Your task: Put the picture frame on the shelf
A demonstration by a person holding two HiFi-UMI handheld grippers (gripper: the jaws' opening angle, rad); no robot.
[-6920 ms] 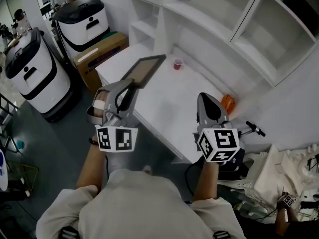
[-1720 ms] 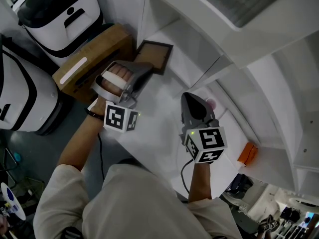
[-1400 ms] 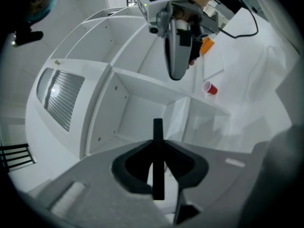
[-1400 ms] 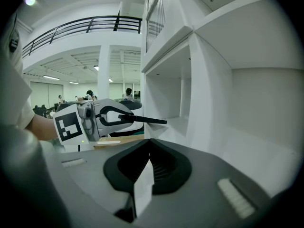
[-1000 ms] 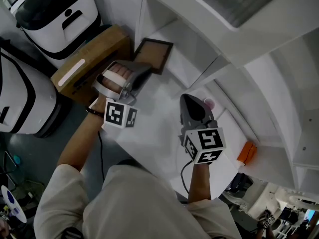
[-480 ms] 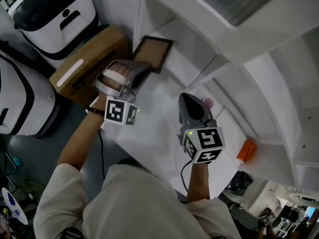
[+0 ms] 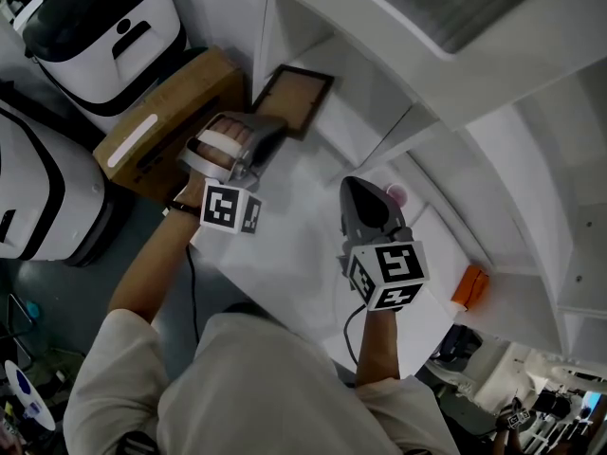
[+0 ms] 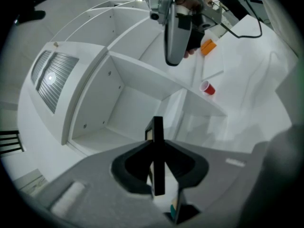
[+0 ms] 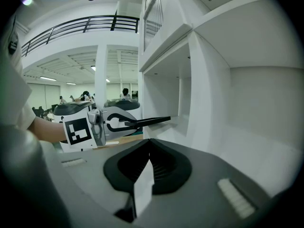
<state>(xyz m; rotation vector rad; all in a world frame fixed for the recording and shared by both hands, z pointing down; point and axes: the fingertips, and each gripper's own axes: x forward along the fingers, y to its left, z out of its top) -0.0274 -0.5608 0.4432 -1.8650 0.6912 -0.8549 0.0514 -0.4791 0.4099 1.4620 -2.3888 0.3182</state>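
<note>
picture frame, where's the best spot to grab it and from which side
By its thin near border, edge-on from the person's side: the picture frame is a flat slim panel, and the left claw pinches that edge, leaving its far end free.

The picture frame point(image 7: 297, 100), upper centre, has a near-black border around a tan panel. The shelf point(image 7: 417, 64) and the table point(image 7: 294, 240) are plain white. The left gripper point(image 7: 272, 129) and right gripper point(image 7: 360, 186) are grey, their cubes patterned with black-and-white squares. At left a cardboard box point(image 7: 161, 117) is brown. The cup point(image 7: 396, 195) is pink, and the small object point(image 7: 469, 289) at lower right is orange.
</note>
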